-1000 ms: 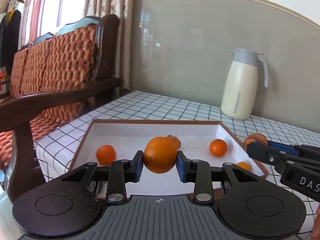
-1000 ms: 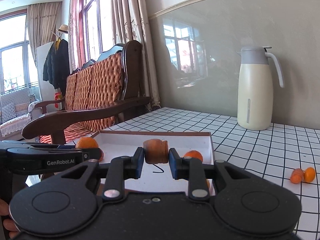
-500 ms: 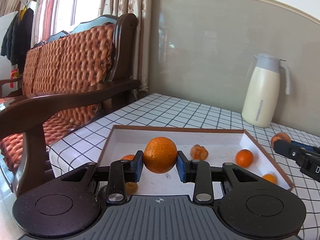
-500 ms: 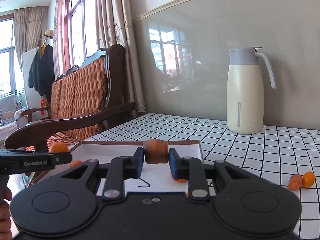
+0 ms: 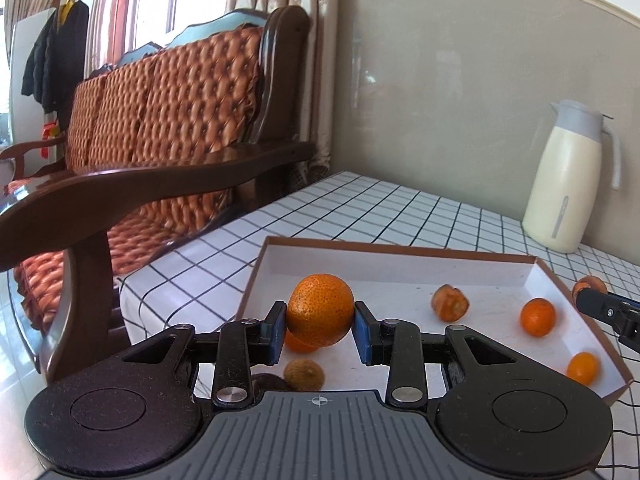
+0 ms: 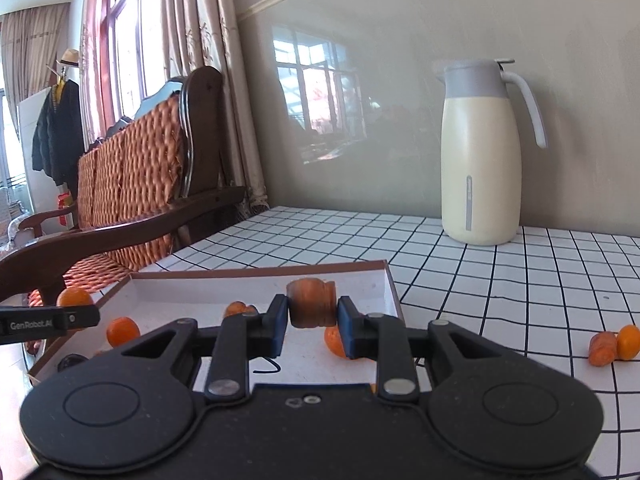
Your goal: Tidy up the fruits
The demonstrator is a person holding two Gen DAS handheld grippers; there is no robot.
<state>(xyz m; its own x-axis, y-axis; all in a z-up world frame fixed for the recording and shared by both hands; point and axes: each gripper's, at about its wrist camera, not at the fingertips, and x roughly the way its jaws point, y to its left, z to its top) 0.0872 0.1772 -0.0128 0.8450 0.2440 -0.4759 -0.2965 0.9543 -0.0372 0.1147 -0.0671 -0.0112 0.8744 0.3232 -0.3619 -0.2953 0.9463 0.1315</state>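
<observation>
So both grippers are loaded rn. Left gripper (image 5: 320, 330) has its blue pads clamped on a round bright orange mandarin w/ dimpled skin (image 5: 320, 309), held up in the air over the near left corner of the shallow white cardboard tray w/ brown rim (image 5: 400, 248). Right gripper (image 6: 312, 322) is squeezed tight on a stubby ribbed brownish-orange fruit piece (image 6: 311, 306), also off the surface, over the right part of the same tray (image 6: 260, 272) in its own view.

Inside the tray, left cam: a wrinkly dark orange fruit (image 5: 449, 303) around the middle, a small orange mandarin (image 5: 537, 317) further right, another small one (image 5: 582, 367) near the right wall, plus a dull brownish round fruit (image 5: 304, 374) close to the near edge, below the held one. One more orange one sits right under the held mandarin, mostly hidden.

Tray's on a white tablecloth w/ black grid lines (image 6: 500, 264). Out on the cloth, right of the tray, two small orange fruits (image 6: 614, 346) lie touching each other. Cream thermos jug w/ grey lid (image 6: 480, 156) stands far back by the wall, well apart from the tray. Dark wooden sofa w/ orange tufted cushions (image 5: 180, 120) is off the left side of the table.
</observation>
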